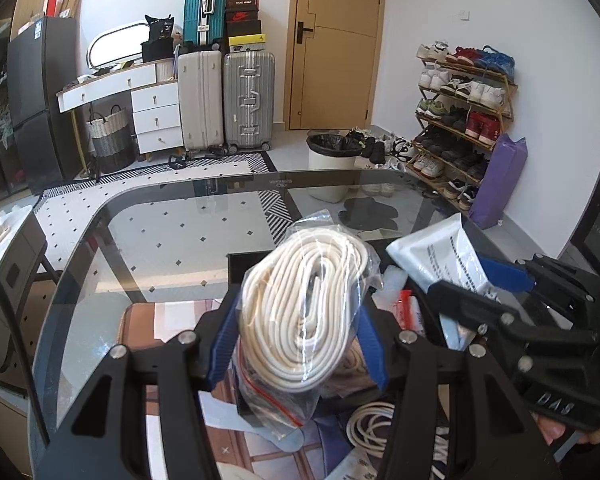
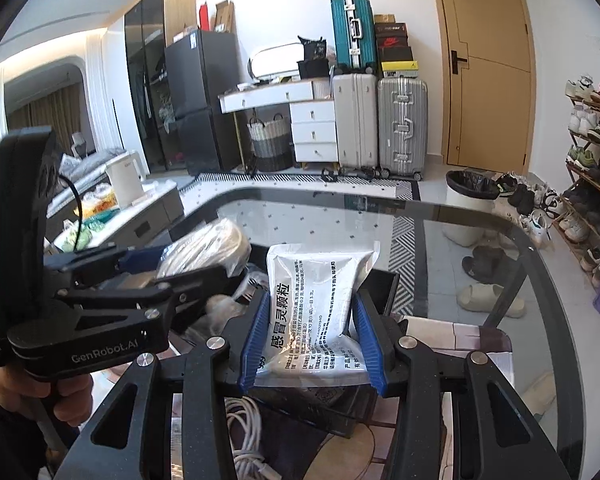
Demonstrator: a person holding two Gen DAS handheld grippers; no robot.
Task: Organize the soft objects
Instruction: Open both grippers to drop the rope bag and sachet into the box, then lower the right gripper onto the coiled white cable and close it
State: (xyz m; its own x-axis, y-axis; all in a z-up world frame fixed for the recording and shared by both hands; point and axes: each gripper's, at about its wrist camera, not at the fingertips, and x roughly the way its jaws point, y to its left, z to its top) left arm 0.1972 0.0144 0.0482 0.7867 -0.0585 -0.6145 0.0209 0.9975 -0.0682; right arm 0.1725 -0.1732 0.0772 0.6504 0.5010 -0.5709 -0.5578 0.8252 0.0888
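Observation:
My left gripper is shut on a clear bag of coiled cream rope, held above a black box on the glass table. My right gripper is shut on a white medicine pouch printed with black text, also over the black box. In the left wrist view the right gripper shows at the right with the pouch in it. In the right wrist view the left gripper and its rope bag sit at the left. A loose white cable lies in the box below.
A person's hand grips the left tool's handle. Past the table's far edge stand a white bin, suitcases, a white dresser and a shoe rack. A side counter with a kettle is at the left.

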